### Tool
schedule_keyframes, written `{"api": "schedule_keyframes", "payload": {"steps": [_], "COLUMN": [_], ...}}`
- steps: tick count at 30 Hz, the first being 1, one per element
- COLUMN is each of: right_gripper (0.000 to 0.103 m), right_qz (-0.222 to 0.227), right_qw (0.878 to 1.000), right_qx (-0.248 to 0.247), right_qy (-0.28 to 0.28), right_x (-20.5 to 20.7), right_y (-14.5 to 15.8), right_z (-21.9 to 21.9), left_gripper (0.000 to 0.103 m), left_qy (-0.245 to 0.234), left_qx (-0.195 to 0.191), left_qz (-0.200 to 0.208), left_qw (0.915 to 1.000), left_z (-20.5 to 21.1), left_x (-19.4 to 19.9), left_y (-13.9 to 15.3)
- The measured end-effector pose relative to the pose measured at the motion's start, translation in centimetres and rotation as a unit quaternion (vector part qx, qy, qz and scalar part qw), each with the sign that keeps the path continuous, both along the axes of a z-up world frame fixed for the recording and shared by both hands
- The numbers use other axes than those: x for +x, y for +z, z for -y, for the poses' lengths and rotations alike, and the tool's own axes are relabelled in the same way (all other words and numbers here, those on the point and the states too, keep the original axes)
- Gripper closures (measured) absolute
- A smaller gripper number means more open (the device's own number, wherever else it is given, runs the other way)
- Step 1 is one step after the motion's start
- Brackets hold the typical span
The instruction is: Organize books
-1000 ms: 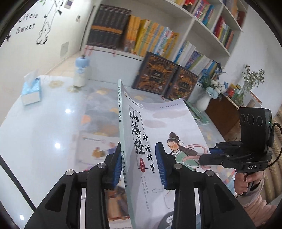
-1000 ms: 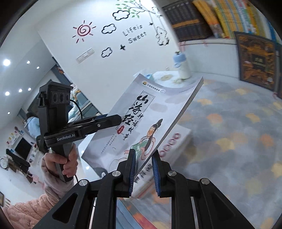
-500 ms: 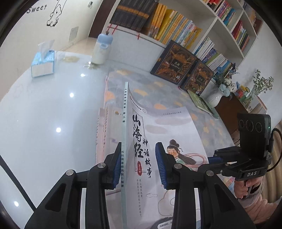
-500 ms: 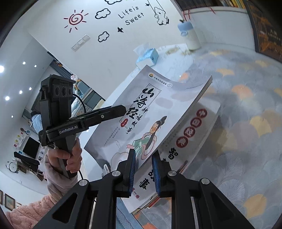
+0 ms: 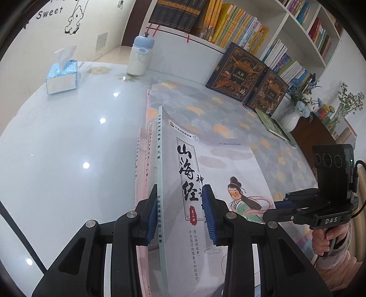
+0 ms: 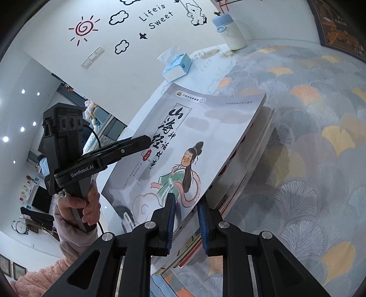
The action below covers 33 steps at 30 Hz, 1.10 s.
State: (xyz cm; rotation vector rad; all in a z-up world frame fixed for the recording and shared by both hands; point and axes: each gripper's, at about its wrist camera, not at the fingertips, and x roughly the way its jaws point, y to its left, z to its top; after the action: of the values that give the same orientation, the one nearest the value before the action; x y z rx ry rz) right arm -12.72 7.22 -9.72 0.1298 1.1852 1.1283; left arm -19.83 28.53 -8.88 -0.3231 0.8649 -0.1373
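Grippers, mine: left gripper [image 5: 180, 214] clamped spine edge of grey storybook [image 5: 212, 182]; right gripper [image 6: 185, 225] pinched its page edge. Book sat tilted just above book stack [image 6: 249, 164] at patterned mat's [image 6: 320, 137] left edge. Tissue box [image 5: 61, 76], bottle [image 5: 140, 57] near table's far edge.

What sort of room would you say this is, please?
Probably a home study or living room: a white bookshelf packed with books, playful wall decals, and a table holding a tissue box.
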Motion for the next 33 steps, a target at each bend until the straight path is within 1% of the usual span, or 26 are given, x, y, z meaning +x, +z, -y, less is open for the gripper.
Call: {"api": "schedule_keyframes", "payload": {"steps": [3, 7, 9, 10, 12, 13, 15, 17, 18, 19, 22, 24, 26, 29, 30, 31, 33], "right_gripper": [0.084, 0.084, 0.081, 0.080, 0.073, 0.071, 0.062, 0.059, 0.059, 0.059, 0.059, 0.059, 0.059, 0.059, 0.059, 0.059, 0.059], "right_qz": [0.006, 0.015, 0.011, 0.011, 0.017, 0.018, 0.020, 0.016, 0.011, 0.008, -0.008, -0.014, -0.011, -0.005, -0.006, -0.007, -0.004], "right_qw": [1.000, 1.000, 1.000, 1.000, 1.000, 1.000, 1.000, 0.999, 0.999, 0.999, 0.999, 0.998, 0.997, 0.994, 0.992, 0.990, 0.983], "right_qx": [-0.003, -0.007, -0.006, -0.008, -0.013, -0.012, -0.010, -0.009, -0.006, -0.003, 0.013, 0.017, 0.020, 0.023, 0.024, 0.025, 0.021], "right_qy": [-0.004, -0.009, -0.011, -0.010, -0.010, -0.012, -0.015, -0.028, -0.032, -0.034, -0.047, -0.057, -0.070, -0.107, -0.125, -0.139, -0.185], "right_x": [-0.3, -0.8, -0.9, -0.9, -1.1, -1.1, -1.0, -0.7, -0.5, -0.3, 0.3, 0.7, 1.0, 2.1, 2.7, 3.3, 5.0], "right_y": [-0.1, -0.1, -0.1, -0.1, 0.2, 0.3, 0.3, 0.2, 0.2, 0.2, 0.2, 0.2, 0.4, 0.8, 0.9, 1.0, 1.0], "right_z": [0.0, 0.4, 0.3, 0.3, 0.3, 0.3, 0.7, 1.4, 1.9, 2.3, 4.6, 6.4, 8.8, 14.3, 16.5, 18.2, 23.6], "left_gripper": [0.070, 0.069, 0.069, 0.069, 0.069, 0.069, 0.069, 0.069, 0.068, 0.066, 0.064, 0.064, 0.064, 0.063, 0.062, 0.061, 0.061], "left_qy": [0.008, 0.016, 0.029, 0.041, 0.071, 0.087, 0.134, 0.161, 0.164, 0.164, 0.152, 0.122, 0.094, 0.053, 0.037, 0.028, -0.003], "left_qx": [0.011, 0.039, 0.054, 0.061, 0.068, 0.072, 0.083, 0.091, 0.093, 0.094, 0.093, 0.087, 0.082, 0.079, 0.070, 0.063, 0.045], "left_qz": [0.000, -0.004, -0.005, -0.004, 0.007, 0.010, 0.016, 0.026, 0.032, 0.039, 0.055, 0.070, 0.074, 0.075, 0.074, 0.074, 0.071], "left_qw": [0.9999, 0.9991, 0.9981, 0.9973, 0.9952, 0.9935, 0.9874, 0.9824, 0.9815, 0.9811, 0.9824, 0.9863, 0.9895, 0.9927, 0.9941, 0.9949, 0.9965], "left_z": [0.1, 0.5, 0.3, 0.1, -0.6, -1.0, -2.0, -2.2, -2.1, -1.6, 0.6, 3.4, 6.1, 11.1, 13.1, 14.4, 18.6], "left_x": [0.0, 0.0, -0.1, -0.3, -1.1, -1.4, -2.3, -3.3, -3.6, -4.0, -3.8, -2.7, -1.1, 1.9, 3.3, 3.9, 6.2], "left_y": [0.1, 0.4, 0.6, 0.8, 1.7, 2.1, 3.4, 4.8, 5.4, 6.1, 7.4, 8.3, 8.6, 8.7, 8.5, 8.3, 7.1]}}
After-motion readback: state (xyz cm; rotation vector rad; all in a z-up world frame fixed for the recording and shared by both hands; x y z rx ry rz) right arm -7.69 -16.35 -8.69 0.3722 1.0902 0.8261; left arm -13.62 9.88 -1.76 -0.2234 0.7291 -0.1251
